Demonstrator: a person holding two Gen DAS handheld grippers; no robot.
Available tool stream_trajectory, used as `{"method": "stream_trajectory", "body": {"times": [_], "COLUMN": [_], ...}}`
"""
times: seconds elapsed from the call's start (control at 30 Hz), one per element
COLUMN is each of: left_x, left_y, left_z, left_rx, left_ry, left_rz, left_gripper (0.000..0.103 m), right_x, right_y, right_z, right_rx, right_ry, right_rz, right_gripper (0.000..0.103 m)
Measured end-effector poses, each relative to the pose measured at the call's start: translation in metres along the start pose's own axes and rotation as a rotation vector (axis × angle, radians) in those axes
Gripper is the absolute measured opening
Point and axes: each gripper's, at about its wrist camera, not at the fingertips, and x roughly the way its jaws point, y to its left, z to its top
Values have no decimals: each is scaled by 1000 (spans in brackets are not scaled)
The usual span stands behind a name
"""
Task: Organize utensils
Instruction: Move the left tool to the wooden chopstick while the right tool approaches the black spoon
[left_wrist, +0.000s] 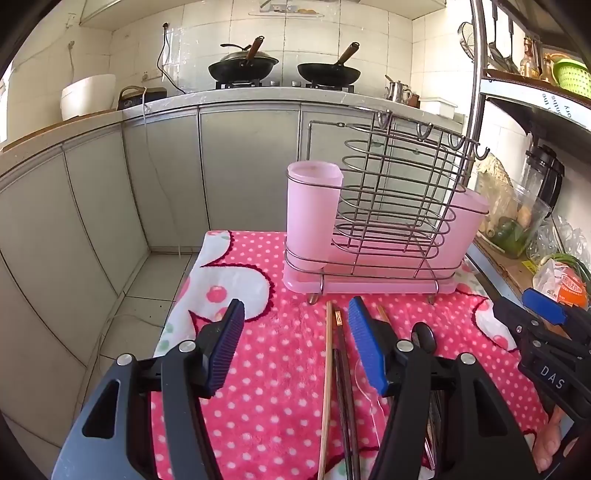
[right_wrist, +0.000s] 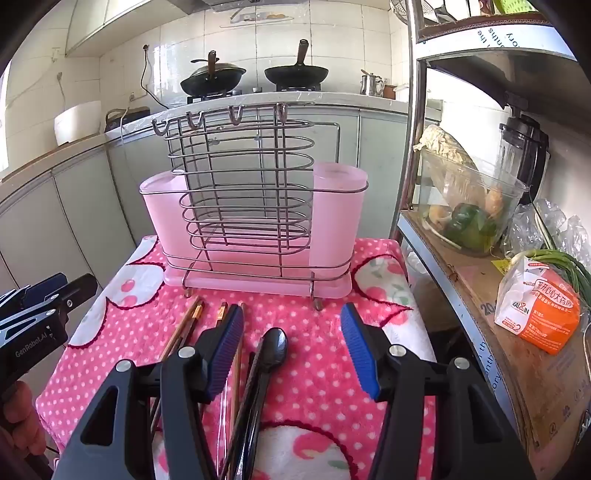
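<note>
A: Both are empty. The left hand-held gripper has its jaws wide over the pink dotted cloth, and the right hand-held gripper is just as wide, holding nothing.

B: And the utensils?

A: Loose on the surface, near side of the rack. The black spoon lies between the right jaws; the chopsticks fan out just left of it, some crossing.

B: Then a careless close could pinch a chopstick along with the spoon, I'd say.

A: Likely. There also seems to be a clear plastic spoon among them, easy to miss against the cloth.

B: The cloth is plush. Fingers pressing down for a thin stick may snag the pile and drag it.

A: And the pink cups at the rack's ends are narrow-mouthed. A tilted utensil could strike the rim or wire and tip out.
</note>
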Motion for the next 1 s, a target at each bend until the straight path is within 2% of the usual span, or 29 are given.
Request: {"method": "stream_trajectory", "body": {"times": [0.47, 0.67, 0.83, 0.93, 1.0], "left_x": [0, 7, 16, 26, 37], "left_y": [2, 13, 22, 24, 24], "left_z": [3, -1, -2, -1, -1], "left_rx": [20, -16, -28, -22, -26], "left_ry": [9, 41, 109, 164, 223], "left_rz": [-5, -57, -124, -153, -186], "left_gripper": [59, 59, 59, 46, 31], "right_x": [0, 3, 12, 19, 25], "right_y": [-1, -12, -20, -23, -26], "right_z": [-1, -1, -6, -11, -14], "right_rx": [7, 17, 43, 62, 84], "right_ry": [21, 64, 135, 182, 216], "right_rz": [21, 63, 116, 159, 196], "right_gripper": [54, 54, 44, 38, 37]}}
